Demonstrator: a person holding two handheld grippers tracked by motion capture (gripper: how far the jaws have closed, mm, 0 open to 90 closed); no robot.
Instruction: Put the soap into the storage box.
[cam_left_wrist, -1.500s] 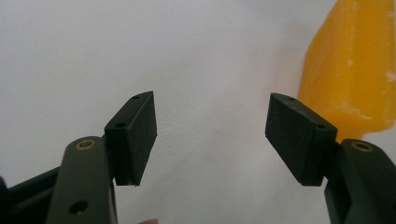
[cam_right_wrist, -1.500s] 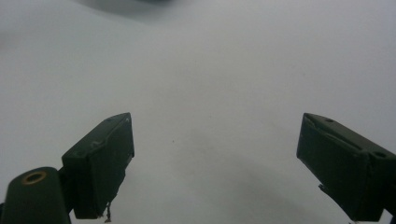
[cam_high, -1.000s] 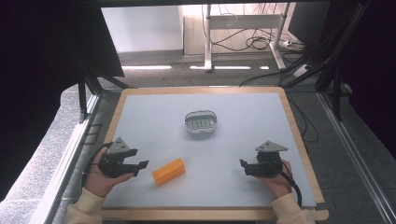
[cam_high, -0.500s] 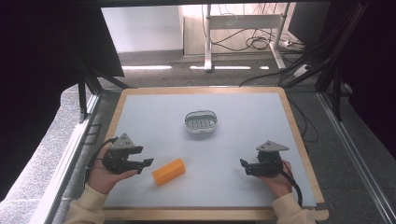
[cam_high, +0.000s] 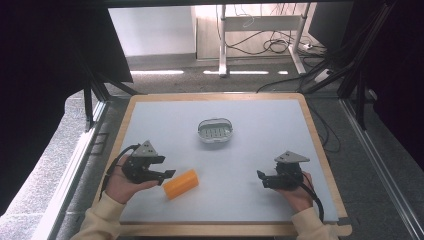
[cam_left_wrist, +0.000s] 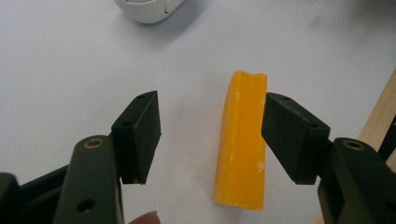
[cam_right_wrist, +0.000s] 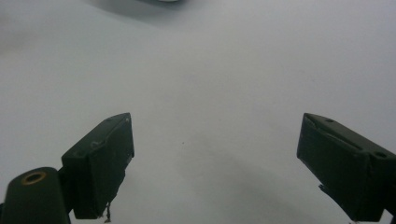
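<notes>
Clearly the left gripper (cam_left_wrist: 210, 135) is lined up on the orange bar (cam_left_wrist: 241, 140), which lies flat near the front edge of the desk (cam_high: 280, 115), left of its middle. Its jaws stand open around the bar: one pad sits just beside the bar's long side, perhaps touching it, while the other pad is well apart across bare desk. The main risk is a lopsided close; the near pad would shove the bar sideways before the far pad arrives, so the bar could skid or twist out. The bar looks smooth and waxy, so a shallow pinch near its top edge might let it slip. The jaws also hang low, and the pads could scrape the desk. The right gripper (cam_high: 261, 177) rests open and empty near the front right corner, well apart, so a collision seems unlikely. The white slotted dish (cam_high: 215, 131) sits at the middle of the desk; a carried bar could clip its rim
</notes>
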